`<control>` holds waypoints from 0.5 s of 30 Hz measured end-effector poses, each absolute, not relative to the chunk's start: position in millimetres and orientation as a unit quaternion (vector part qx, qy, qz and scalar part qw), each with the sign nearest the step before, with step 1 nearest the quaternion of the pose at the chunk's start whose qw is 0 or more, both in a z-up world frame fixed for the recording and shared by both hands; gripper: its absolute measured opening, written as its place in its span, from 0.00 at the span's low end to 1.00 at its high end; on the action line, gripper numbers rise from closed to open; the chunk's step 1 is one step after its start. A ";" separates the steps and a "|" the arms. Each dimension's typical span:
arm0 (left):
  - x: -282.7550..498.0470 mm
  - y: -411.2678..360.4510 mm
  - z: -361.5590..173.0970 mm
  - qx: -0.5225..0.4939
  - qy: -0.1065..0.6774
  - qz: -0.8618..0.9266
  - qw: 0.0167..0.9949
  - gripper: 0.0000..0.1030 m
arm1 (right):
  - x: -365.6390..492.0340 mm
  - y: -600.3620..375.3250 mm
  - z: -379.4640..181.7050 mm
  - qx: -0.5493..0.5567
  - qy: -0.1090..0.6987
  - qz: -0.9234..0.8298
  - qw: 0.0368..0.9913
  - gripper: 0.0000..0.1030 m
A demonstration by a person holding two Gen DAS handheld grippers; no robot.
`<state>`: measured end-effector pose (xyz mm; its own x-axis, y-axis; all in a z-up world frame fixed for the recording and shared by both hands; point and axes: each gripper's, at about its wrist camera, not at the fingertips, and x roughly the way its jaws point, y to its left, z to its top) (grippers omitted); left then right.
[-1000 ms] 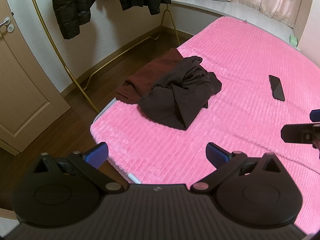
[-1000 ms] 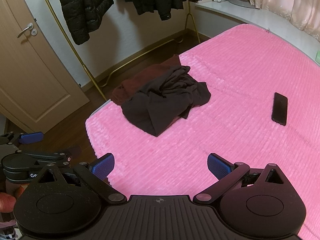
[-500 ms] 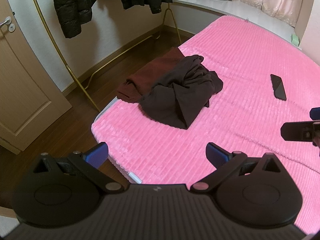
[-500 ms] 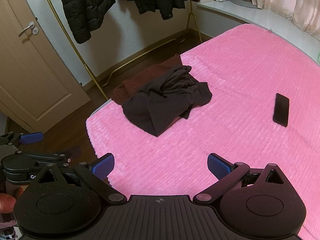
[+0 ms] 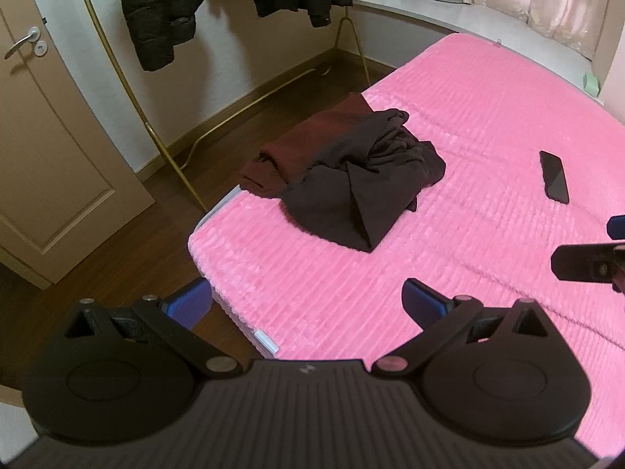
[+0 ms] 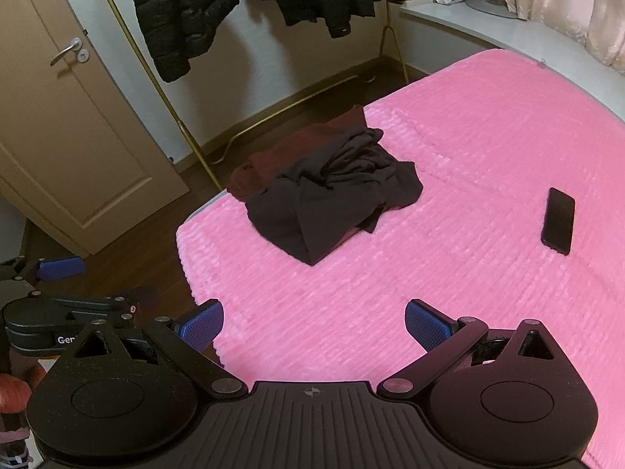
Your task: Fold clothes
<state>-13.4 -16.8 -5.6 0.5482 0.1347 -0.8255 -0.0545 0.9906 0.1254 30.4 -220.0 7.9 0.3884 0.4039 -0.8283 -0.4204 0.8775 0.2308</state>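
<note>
hovering low over the near corner of the pink bedspread (image 5: pixel 449 117), both tools empty. left gripper (image 5: pixel 308 301): jaws spread wide, blue pads (image 5: pixel 187 305) well apart, nothing between them. right gripper (image 6: pixel 312 320): same, jaws fully apart, holding nothing. each tool shows at the edge of the other's view, so they sit side by side, left one out past the bed edge over the wood floor (image 5: pixel 129 242).

clothes: a crumpled dark brown garment (image 5: pixel 363 191) lies in a heap near the bed's left edge, draped partly over a maroon garment (image 5: pixel 308 136) that sits beneath and behind it, closer to the edge. neither is spread flat; the dark one is bunched with a loose flap pointing toward the grippers. both tools are well apart from the heap, no contact.

judgement: folding not yet begun. wide-open jaws and paired stance suit a two-point pick, likely on the top dark piece, since it must come off before the maroon one can be handled. open blanket to the right of the heap looks like the working area for laying it out.

other: black phone (image 6: pixel 558 221) lies flat on the blanket, right of the heap, possibly in the way of a spread garment. dark jackets (image 6: pixel 183 11) hang on a gold rack (image 5: pixel 117 74) by the wall; door (image 6: pixel 70 125) shut.
</note>
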 end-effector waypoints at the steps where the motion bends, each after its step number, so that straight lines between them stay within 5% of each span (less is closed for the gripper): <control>1: -13.5 -18.3 -5.3 0.042 0.473 0.055 0.878 0.99 | 30.6 -221.4 7.8 -0.008 0.494 0.249 0.833 0.99; 15: -15.9 -50.1 -3.6 0.063 0.475 0.051 0.876 0.99 | 37.9 -244.9 6.8 0.000 0.492 0.260 0.831 0.99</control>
